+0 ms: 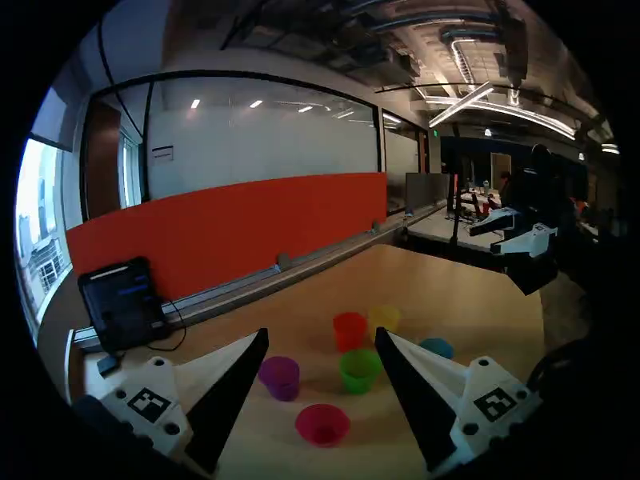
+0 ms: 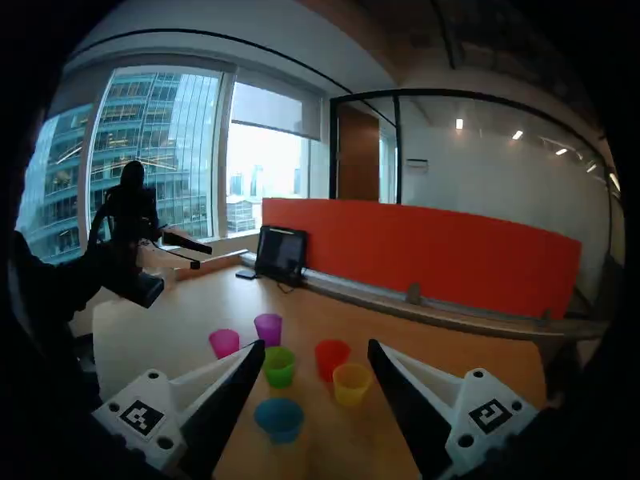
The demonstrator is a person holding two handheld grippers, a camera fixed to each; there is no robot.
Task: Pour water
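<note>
Six small plastic cups stand in a loose cluster on the wooden table (image 1: 448,288). In the left gripper view they are red (image 1: 350,330), yellow (image 1: 385,318), green (image 1: 359,370), purple (image 1: 281,377), pink (image 1: 322,424) and blue (image 1: 437,347). My left gripper (image 1: 319,331) hangs open above and short of them, holding nothing. The right gripper (image 1: 489,238) shows far right, raised over the table's edge. In the right gripper view my right gripper (image 2: 315,344) is open and empty, with the green (image 2: 279,366), red (image 2: 331,358), yellow (image 2: 351,383) and blue (image 2: 279,419) cups below it. The left gripper (image 2: 203,256) is at far left.
A dark tablet (image 1: 124,304) with a cable leans against the orange partition (image 1: 240,224) at the table's back edge. Behind the partition is a glass wall. Large windows (image 2: 152,160) lie to one side. The pink (image 2: 224,342) and purple (image 2: 268,328) cups stand nearest the tablet (image 2: 280,252).
</note>
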